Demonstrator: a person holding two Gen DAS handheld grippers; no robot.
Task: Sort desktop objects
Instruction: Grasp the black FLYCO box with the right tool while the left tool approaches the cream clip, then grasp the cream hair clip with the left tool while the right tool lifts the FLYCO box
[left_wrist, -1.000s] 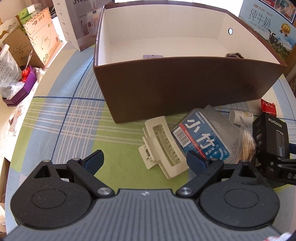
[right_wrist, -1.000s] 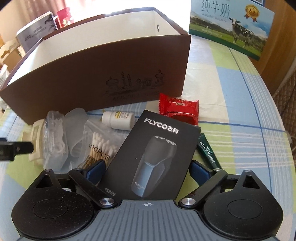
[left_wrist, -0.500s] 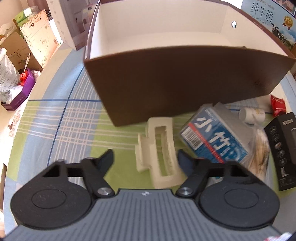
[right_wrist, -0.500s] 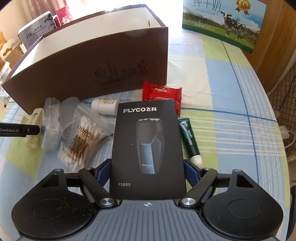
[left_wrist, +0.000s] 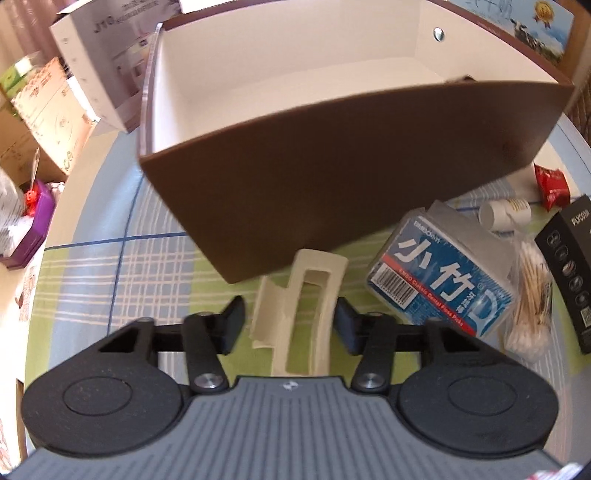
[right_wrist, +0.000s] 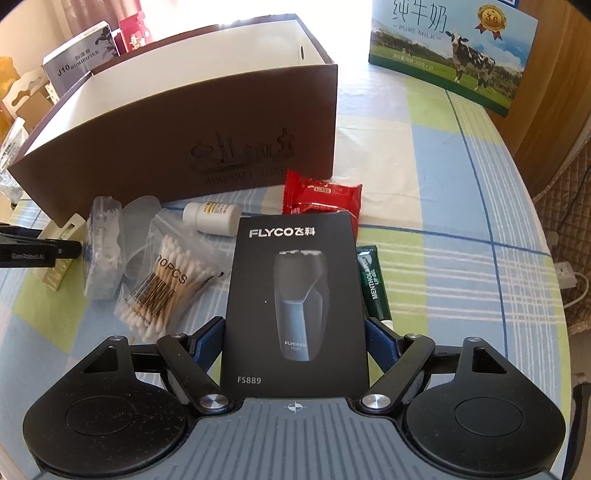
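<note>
A cream hair claw clip (left_wrist: 299, 306) lies on the checked cloth just before the brown storage box (left_wrist: 332, 166). My left gripper (left_wrist: 290, 325) straddles the clip. Its right pad touches the clip, its left pad stands slightly off, so it is open. My right gripper (right_wrist: 293, 339) is shut on the sides of the black FLYCO shaver box (right_wrist: 295, 295). Between the two lie a blue-labelled clear tub (left_wrist: 439, 288), a bag of cotton swabs (right_wrist: 166, 277) and a small white bottle (right_wrist: 216, 218). A red packet (right_wrist: 321, 192) and a green lip gel tube (right_wrist: 375, 284) sit partly under the shaver box.
The brown box (right_wrist: 184, 140) is open-topped with white inner walls. A milk carton (right_wrist: 450, 55) stands at the back right. A humidifier box (left_wrist: 99, 62) and a purple box (left_wrist: 33, 225) sit to the left. The table's rounded edge (right_wrist: 532, 206) curves down the right.
The left gripper moved forward over the hair clip and its fingers narrowed around it. The right gripper's fingers closed onto the shaver box a second ago and have held it since.
</note>
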